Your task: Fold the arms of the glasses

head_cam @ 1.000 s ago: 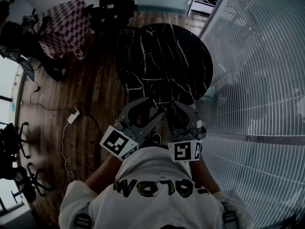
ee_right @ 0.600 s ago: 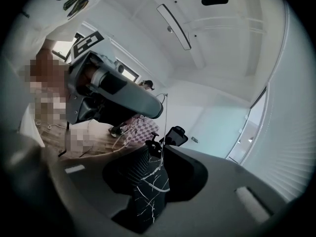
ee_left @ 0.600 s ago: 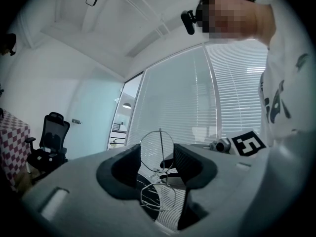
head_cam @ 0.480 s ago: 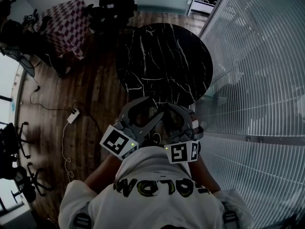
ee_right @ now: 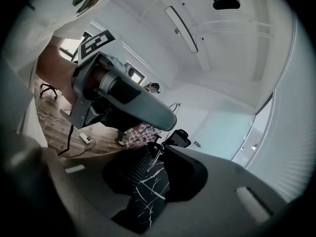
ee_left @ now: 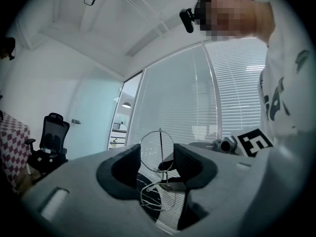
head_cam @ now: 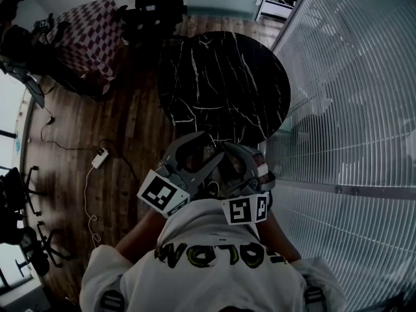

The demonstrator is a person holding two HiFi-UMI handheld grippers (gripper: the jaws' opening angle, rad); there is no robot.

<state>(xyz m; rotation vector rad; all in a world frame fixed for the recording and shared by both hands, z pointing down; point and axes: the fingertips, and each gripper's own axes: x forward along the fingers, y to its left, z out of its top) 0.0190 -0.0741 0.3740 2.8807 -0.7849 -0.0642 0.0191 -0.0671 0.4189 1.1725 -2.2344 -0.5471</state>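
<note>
1. My left gripper (ee_left: 157,163) is pinching the glasses (ee_left: 157,149). The round wire lens sits right between the two dark pads, and one thin arm stands straight up across it.
2. My right gripper (ee_right: 155,160) has its jaws pulled in close on the other thin wire arm (ee_right: 157,149). The arm runs up and out from between the pads.
3. In the right gripper view the left gripper fills the upper left, just beside the right one.
4. From the head view, both grippers are held up in the air at the near edge of the round black table (head_cam: 224,83) and close to my white shirt (head_cam: 214,252). So the glasses are not on the table. They hang between the two grippers.
5. The two marker cubes sit low, next to the shirt, the left one (head_cam: 162,194) and the right one (head_cam: 246,208).
6. The table top has thin white lines all over it, like cracks.
7. Past the left edge of the table is a wood floor with a white power strip (head_cam: 99,158) and its cord.
8. Past the right edge are long window blinds (head_cam: 351,96).
</note>
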